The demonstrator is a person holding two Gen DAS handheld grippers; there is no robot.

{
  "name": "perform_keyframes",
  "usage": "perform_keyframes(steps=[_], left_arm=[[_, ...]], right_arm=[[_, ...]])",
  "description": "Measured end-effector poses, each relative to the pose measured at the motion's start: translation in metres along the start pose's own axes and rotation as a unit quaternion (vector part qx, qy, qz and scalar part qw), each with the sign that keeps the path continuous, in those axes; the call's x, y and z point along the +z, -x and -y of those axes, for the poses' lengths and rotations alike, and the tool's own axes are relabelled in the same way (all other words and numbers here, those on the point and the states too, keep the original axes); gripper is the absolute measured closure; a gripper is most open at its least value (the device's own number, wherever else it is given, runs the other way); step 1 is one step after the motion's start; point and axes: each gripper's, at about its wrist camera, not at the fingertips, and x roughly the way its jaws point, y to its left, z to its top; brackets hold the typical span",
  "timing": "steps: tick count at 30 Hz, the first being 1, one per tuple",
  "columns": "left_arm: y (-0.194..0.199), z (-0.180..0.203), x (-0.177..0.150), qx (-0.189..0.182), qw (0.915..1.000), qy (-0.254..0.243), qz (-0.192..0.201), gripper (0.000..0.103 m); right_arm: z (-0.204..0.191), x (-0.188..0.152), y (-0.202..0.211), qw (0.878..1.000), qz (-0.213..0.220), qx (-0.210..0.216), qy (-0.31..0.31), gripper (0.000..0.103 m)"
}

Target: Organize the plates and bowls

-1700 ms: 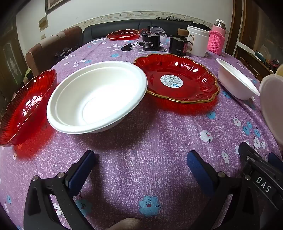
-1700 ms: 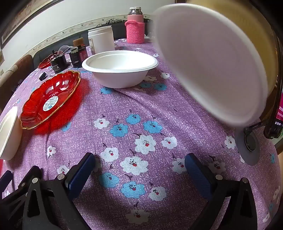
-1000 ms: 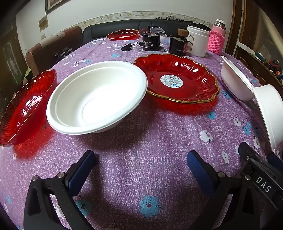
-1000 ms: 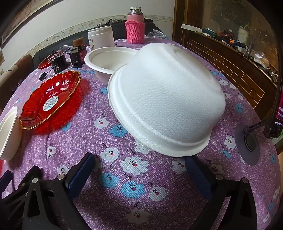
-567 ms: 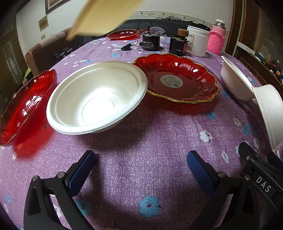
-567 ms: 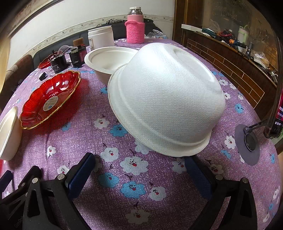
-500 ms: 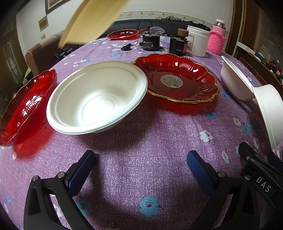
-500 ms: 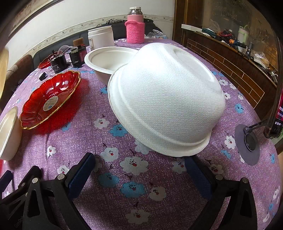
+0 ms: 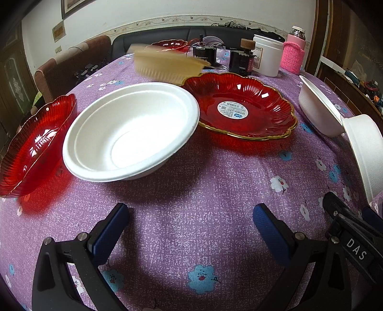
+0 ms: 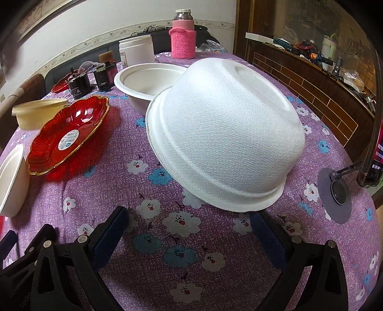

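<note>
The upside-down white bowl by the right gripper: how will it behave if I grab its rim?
The upside-down white bowl looks like thin moulded pulp, so probably very light. Its rim may flex in the open right gripper. It leans on the upright white bowl, so it may slide.

The counter [image 9: 191, 191] is covered with a purple cloth with small white and blue flowers. Behind it stands a dark sofa [image 9: 153, 36] against a white wall [image 9: 167, 9], which has a narrow patterned border [image 9: 167, 20]. A framed picture [image 9: 69, 6] hangs high on the left. A brown chair [image 9: 71, 62] stands at the left edge. On the right, a dark wooden doorframe [image 10: 249, 28] and a brick-patterned ledge [image 10: 311, 88] with many small things. Light is bright and reflects strongly.
</note>
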Motion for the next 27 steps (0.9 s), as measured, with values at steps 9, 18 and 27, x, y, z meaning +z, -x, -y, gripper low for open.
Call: perform_keyframes(steps=[9,18,27], left_arm=[[0.0,-0.0001,0.0,0.0,1.0,0.0,0.0,0.0],[-0.0001,0.0,0.0,0.0,1.0,0.0,0.0,0.0],[0.0023,-0.0028,-0.0032,-0.007,0.9999,-0.009,-0.007,0.0]], right_arm=[[-0.0001,0.0,-0.0001,1.0,0.0,0.0,0.0,0.001],[0.0,0.0,-0.0001,1.0,0.0,0.0,0.0,0.001],[0.0,0.0,0.0,1.0,0.0,0.0,0.0,0.001]])
